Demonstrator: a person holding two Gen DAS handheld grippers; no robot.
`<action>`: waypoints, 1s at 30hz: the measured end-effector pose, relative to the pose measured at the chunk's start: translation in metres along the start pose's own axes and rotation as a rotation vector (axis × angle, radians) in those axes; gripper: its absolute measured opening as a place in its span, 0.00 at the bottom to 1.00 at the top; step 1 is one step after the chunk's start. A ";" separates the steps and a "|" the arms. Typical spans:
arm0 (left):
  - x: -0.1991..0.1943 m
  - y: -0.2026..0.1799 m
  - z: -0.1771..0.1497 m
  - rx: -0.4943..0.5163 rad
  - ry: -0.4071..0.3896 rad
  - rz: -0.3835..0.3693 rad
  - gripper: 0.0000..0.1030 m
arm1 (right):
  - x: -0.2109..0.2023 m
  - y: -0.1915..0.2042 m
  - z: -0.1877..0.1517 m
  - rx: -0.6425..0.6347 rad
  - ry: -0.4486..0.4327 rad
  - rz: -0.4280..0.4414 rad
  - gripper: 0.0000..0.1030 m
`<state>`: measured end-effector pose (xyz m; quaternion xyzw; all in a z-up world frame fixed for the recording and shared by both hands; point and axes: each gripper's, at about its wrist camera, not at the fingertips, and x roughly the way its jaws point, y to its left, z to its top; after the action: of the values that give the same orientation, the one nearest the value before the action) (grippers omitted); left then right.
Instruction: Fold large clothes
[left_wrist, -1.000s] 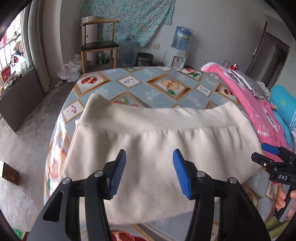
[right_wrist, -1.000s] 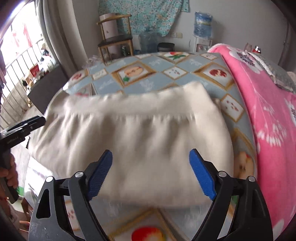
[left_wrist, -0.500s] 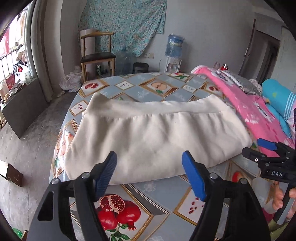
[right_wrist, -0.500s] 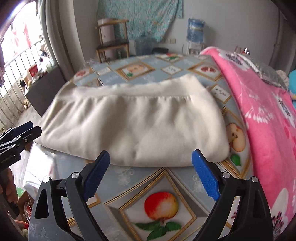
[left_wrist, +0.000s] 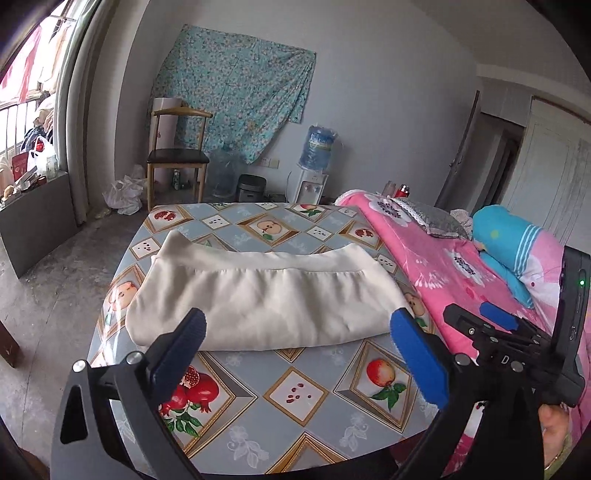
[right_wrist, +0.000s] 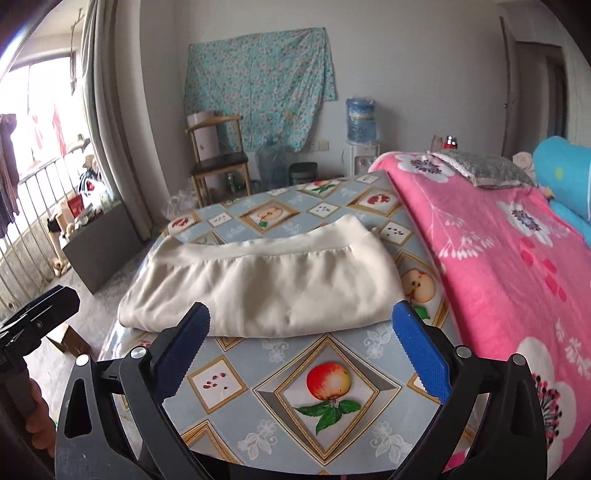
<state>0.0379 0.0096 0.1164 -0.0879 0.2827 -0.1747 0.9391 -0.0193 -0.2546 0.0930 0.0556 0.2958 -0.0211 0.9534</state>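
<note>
A cream garment (left_wrist: 258, 295) (right_wrist: 258, 284) lies folded into a flat wide bundle on the round table (left_wrist: 295, 398) (right_wrist: 280, 406) with its fruit-print cloth. My left gripper (left_wrist: 297, 328) hangs back above the table's near part, short of the garment's near edge, jaws still opening with nothing between them. My right gripper (right_wrist: 301, 326) is likewise drawn back from the garment, jaws opening wide and empty. The right gripper (left_wrist: 495, 321) shows at the right edge of the left wrist view, and the left gripper (right_wrist: 40, 310) at the left edge of the right wrist view.
A bed with a pink floral blanket (left_wrist: 443, 258) (right_wrist: 498, 258) abuts the table's right side, with a blue pillow (left_wrist: 506, 240) and grey cushion (right_wrist: 484, 170). A wooden chair (left_wrist: 177, 158), a water dispenser (left_wrist: 314, 162) and a dark low bench (right_wrist: 103, 243) stand beyond.
Both grippers have pulled back and risen away from the garment, now over bare tablecloth. Their jaws have spread wider. The garment stays folded on the table.
</note>
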 end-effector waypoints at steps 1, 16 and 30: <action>-0.003 -0.001 -0.001 -0.005 -0.002 -0.001 0.95 | -0.002 -0.002 -0.001 0.001 -0.003 -0.011 0.93; 0.019 -0.010 -0.016 0.028 0.082 0.409 0.95 | -0.003 -0.009 -0.016 -0.007 0.028 -0.104 0.93; 0.054 -0.010 -0.028 -0.017 0.208 0.404 0.95 | 0.027 -0.008 -0.025 -0.045 0.126 -0.152 0.93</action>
<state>0.0620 -0.0222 0.0690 -0.0187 0.3914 0.0111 0.9200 -0.0118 -0.2601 0.0563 0.0126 0.3591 -0.0834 0.9295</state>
